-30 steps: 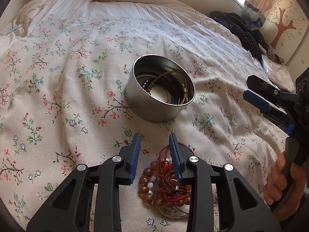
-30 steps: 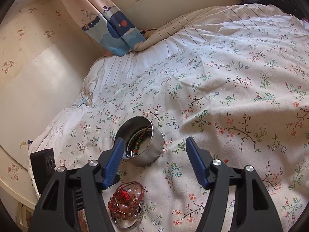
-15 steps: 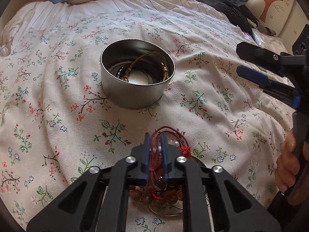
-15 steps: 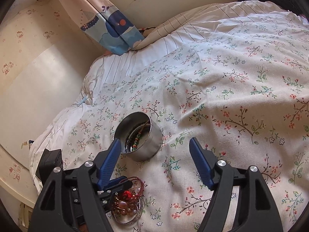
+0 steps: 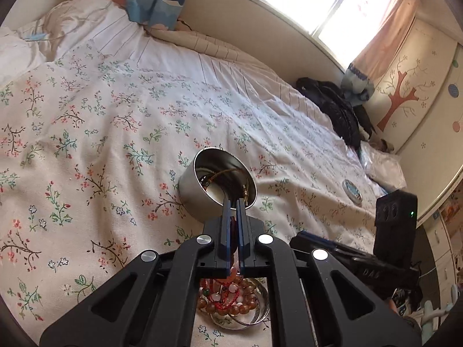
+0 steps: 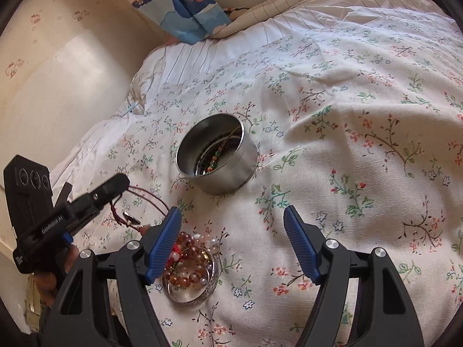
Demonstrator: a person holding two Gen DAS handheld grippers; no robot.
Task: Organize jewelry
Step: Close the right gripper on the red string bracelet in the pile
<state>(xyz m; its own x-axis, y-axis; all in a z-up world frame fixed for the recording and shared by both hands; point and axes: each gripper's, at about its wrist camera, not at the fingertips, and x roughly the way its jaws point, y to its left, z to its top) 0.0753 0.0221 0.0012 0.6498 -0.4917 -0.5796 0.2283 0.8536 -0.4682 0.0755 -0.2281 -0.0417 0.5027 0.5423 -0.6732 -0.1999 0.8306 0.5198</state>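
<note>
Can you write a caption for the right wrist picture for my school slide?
Left gripper lifts a red cord bracelet off the bead pile beside the round tin while the right gripper waits open.

Cream cotton bedspread: pattern of pink blossoms, green leaves, brown twigs. Round silver metal tin: plain, shiny. Heap of amber and pale glass beads: red tassel among them. Dark red cord bracelet. Blue ribbed gripper pads, black frames. Blue cartoon-print curtain.
</note>
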